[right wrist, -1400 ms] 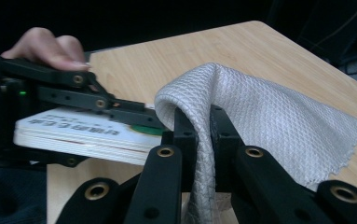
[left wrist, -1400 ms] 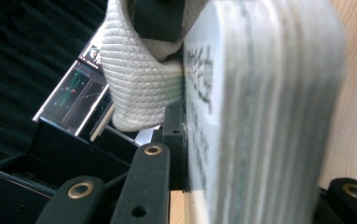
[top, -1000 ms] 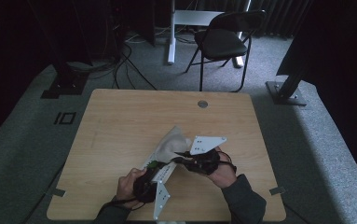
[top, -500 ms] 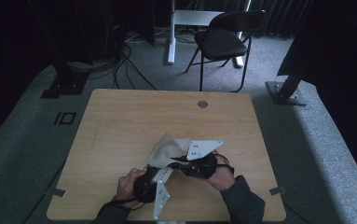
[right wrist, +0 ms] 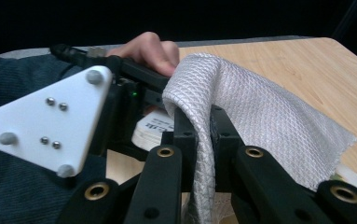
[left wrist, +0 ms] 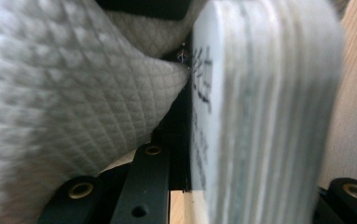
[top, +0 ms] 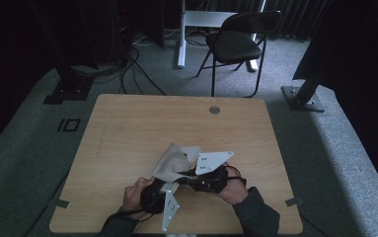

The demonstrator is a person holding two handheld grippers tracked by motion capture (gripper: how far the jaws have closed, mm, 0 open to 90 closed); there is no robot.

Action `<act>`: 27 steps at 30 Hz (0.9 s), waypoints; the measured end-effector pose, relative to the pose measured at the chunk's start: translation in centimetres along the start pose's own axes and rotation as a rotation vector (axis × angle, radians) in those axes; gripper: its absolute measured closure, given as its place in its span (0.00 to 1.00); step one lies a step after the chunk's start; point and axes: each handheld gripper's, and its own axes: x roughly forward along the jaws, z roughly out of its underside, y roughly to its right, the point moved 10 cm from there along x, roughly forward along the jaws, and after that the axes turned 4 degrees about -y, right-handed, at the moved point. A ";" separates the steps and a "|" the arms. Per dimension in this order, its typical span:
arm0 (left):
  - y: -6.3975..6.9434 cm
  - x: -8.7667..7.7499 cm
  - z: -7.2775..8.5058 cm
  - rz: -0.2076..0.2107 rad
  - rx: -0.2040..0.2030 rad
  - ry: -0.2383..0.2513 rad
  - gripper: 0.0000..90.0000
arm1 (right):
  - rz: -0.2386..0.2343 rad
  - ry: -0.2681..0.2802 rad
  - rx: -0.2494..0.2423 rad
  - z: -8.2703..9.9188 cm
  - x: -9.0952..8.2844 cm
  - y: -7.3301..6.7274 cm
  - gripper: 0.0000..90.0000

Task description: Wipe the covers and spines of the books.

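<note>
Cloth sags lower than a second ago, both hands barely shifted.
Near table edge: left gripper (top: 169, 185) clamped on a white block (left wrist: 260, 116), right gripper (right wrist: 199, 135) pinching the cloth (top: 172, 163), which drapes up and over toward table centre. Block seems half covered; wrapping likely just begun, most folding left. Far edge: grommet (top: 214, 110), beyond it a chair (top: 238, 42).

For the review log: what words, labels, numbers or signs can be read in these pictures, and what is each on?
None can be read.
Black print on the face of the white block in the left gripper view: too blurred.
Dark print on its white face beside the cloth in the right gripper view: too small.
</note>
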 end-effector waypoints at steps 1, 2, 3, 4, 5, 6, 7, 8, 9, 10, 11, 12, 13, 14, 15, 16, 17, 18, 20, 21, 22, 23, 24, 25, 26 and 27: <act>0.0 0.0 0.0 -0.001 0.001 -0.001 0.87 | -0.004 0.000 -0.002 0.0 0.0 -0.1 0.94; 0.0 0.0 0.0 0.001 0.000 0.000 0.87 | -0.009 -0.002 -0.004 0.0 0.0 -0.2 0.94; 0.0 0.0 0.0 0.003 0.000 -0.001 0.87 | -0.014 -0.001 -0.007 -0.1 0.0 -0.4 0.94; 0.0 0.1 0.0 0.003 -0.001 0.000 0.87 | -0.018 -0.002 -0.011 -0.1 0.0 -0.4 0.94; 0.1 0.1 0.0 0.003 0.000 0.000 0.87 | -0.020 -0.003 -0.015 -0.1 0.0 -0.5 0.94; 0.1 0.1 0.0 0.005 -0.001 0.000 0.87 | -0.021 -0.006 -0.018 -0.1 0.0 -0.5 0.94; 0.1 0.1 0.0 0.005 -0.001 0.000 0.87 | -0.024 -0.007 -0.020 0.0 0.0 -0.6 0.94; 0.1 0.1 0.0 0.003 -0.001 0.001 0.87 | -0.026 -0.008 -0.021 0.0 0.1 -0.6 0.94; 0.1 0.1 0.0 0.003 0.000 0.000 0.87 | -0.028 -0.009 -0.022 0.0 0.1 -0.6 0.94; 0.1 0.1 0.0 0.004 -0.001 0.000 0.87 | -0.028 -0.009 -0.023 0.0 0.0 -0.6 0.94; 0.1 0.1 0.0 0.002 0.001 -0.001 0.87 | -0.026 -0.008 -0.022 0.0 0.0 -0.6 0.94; 0.1 0.0 0.0 0.001 0.002 -0.001 0.87 | -0.023 -0.010 -0.019 0.0 0.0 -0.5 0.94; 0.0 0.0 0.0 0.001 0.003 -0.002 0.87 | -0.017 -0.007 -0.014 0.0 0.0 -0.3 0.94; 0.0 0.0 0.0 0.000 0.005 -0.003 0.87 | -0.012 -0.008 -0.009 0.0 -0.1 -0.1 0.94; 0.0 0.0 0.0 -0.004 0.005 -0.002 0.87 | -0.005 -0.007 -0.002 0.1 -0.1 0.1 0.94; 0.0 0.0 0.0 -0.004 0.005 -0.002 0.87 | 0.008 -0.008 0.009 0.2 -0.2 0.4 0.94; 0.0 0.0 -0.1 -0.005 0.006 0.000 0.87 | 0.014 -0.008 0.013 0.2 -0.2 0.6 0.94; 0.0 0.0 -0.1 -0.006 0.008 0.001 0.87 | 0.020 -0.009 0.018 0.2 -0.3 0.8 0.94; 0.1 0.0 -0.1 -0.006 0.017 -0.001 0.87 | 0.036 -0.008 0.028 0.3 -0.4 1.2 0.94; 0.2 0.0 -0.2 -0.007 0.024 -0.002 0.87 | 0.050 -0.013 0.031 0.5 -0.4 1.5 0.94; 0.2 0.0 -0.2 -0.007 0.025 -0.002 0.87 | 0.073 -0.017 0.039 0.6 -0.4 1.9 0.94; 0.3 0.0 -0.2 -0.007 0.028 -0.003 0.87 | 0.083 -0.021 0.045 0.7 -0.4 2.1 0.94; 0.3 0.0 -0.2 -0.007 0.027 -0.002 0.87 | 0.091 -0.021 0.053 0.8 -0.3 2.4 0.94; 0.3 0.0 -0.2 -0.008 0.029 -0.001 0.87 | 0.098 -0.023 0.060 0.9 -0.4 2.7 0.94; 0.3 0.0 -0.3 -0.008 0.032 -0.002 0.87 | 0.106 -0.022 0.069 1.0 -0.3 2.9 0.94; 0.3 0.0 -0.3 -0.008 0.034 -0.003 0.87 | 0.112 -0.022 0.073 1.1 -0.4 3.1 0.94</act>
